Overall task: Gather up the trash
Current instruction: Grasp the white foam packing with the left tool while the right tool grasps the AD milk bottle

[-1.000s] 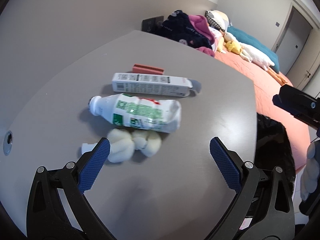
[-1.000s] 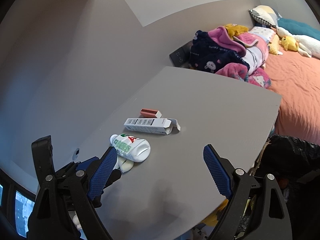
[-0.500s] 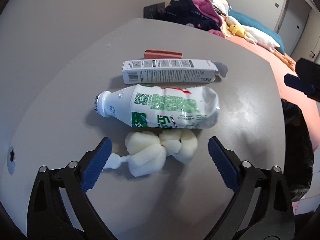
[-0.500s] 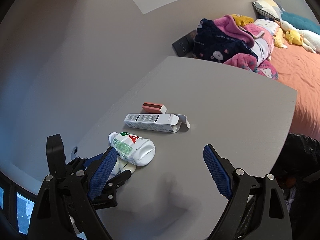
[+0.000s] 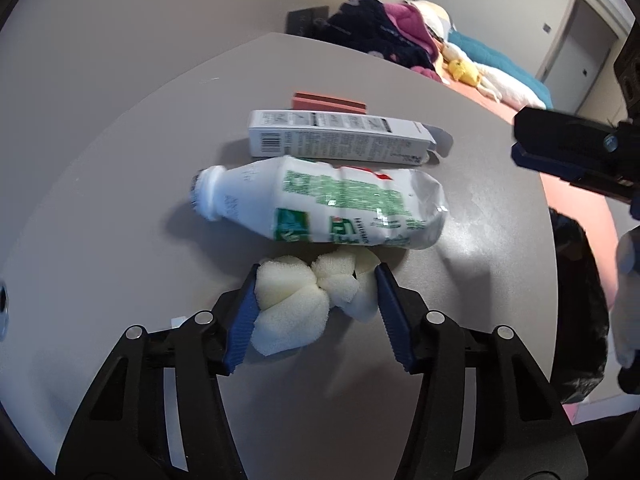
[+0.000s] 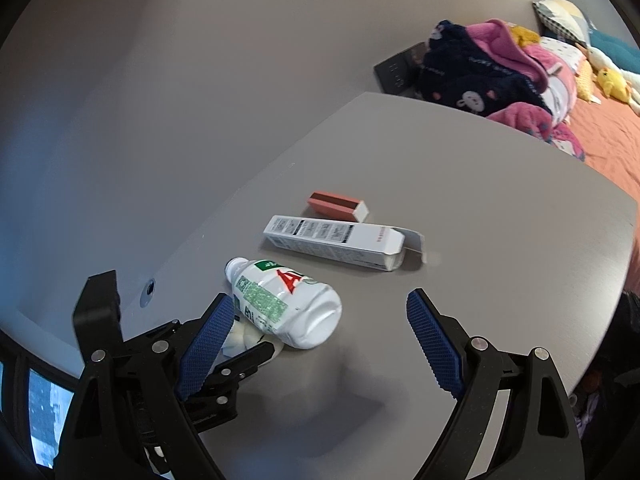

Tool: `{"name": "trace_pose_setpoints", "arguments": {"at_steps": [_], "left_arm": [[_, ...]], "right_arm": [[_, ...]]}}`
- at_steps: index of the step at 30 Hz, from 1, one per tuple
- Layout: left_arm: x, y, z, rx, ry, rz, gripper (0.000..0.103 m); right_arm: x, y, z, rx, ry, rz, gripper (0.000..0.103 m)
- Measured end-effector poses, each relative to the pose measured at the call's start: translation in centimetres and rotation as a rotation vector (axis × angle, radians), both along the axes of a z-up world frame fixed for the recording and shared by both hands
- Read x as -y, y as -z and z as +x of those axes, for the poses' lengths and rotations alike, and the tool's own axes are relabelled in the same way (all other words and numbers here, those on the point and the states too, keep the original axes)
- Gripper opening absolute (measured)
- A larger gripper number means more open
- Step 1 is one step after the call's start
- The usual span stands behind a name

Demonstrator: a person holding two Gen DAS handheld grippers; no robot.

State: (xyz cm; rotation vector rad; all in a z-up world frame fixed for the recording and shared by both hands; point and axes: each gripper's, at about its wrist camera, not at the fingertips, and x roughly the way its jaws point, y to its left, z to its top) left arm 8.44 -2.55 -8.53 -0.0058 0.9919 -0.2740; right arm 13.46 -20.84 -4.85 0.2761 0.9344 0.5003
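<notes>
bottle (image 5: 332,204): green label, red "A" (rest unreadable) | sponge (image 5: 308,300): on table (image 5: 120,200), just before bottle | left gripper (image 5: 316,304): jaws closing, pads touching sponge, wide earlier | right gripper (image 6: 316,340): open, nearer bottle than before

On the table (image 5: 120,200), sponge (image 5: 304,304) lies nearest, bottle (image 5: 320,204) behind it, then carton (image 5: 336,136), small box (image 5: 328,102) farthest.
</notes>
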Motion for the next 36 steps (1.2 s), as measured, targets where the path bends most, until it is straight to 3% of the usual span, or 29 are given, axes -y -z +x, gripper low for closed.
{"name": "trace_pose_setpoints", "arguments": {"at_steps": [11, 21, 24, 27, 32, 36], "left_arm": [[-4.8, -2.2, -2.3, 0.033, -0.161, -0.046, 0.054], [-8.3, -2.7, -3.8, 0.036, -0.276, -0.045, 0.054], [-9.1, -2.6, -4.1, 0.030, -0.298, -0.044, 0.054], [-9.5, -2.5, -4.2, 0.024, -0.311, -0.046, 0.054], [-9.7, -2.3, -4.1, 0.018, -0.316, -0.045, 0.054], [-9.2, -2.3, -4.0, 0.016, -0.309, -0.043, 0.054]], "right_arm": [[-5.0, 1.2, 1.4, -0.017, -0.144, -0.059, 0.088], [-9.8, 2.7, 2.6, 0.020, -0.296, -0.177, 0.088], [-11.0, 3.4, 2.5, 0.041, -0.329, -0.235, 0.088], [-11.8, 4.5, 2.3, 0.020, -0.367, -0.272, 0.077], [-11.8, 4.8, 2.0, 0.034, -0.372, -0.268, 0.076], [-12.2, 5.3, 2.1, -0.009, -0.405, -0.280, 0.076]]}}
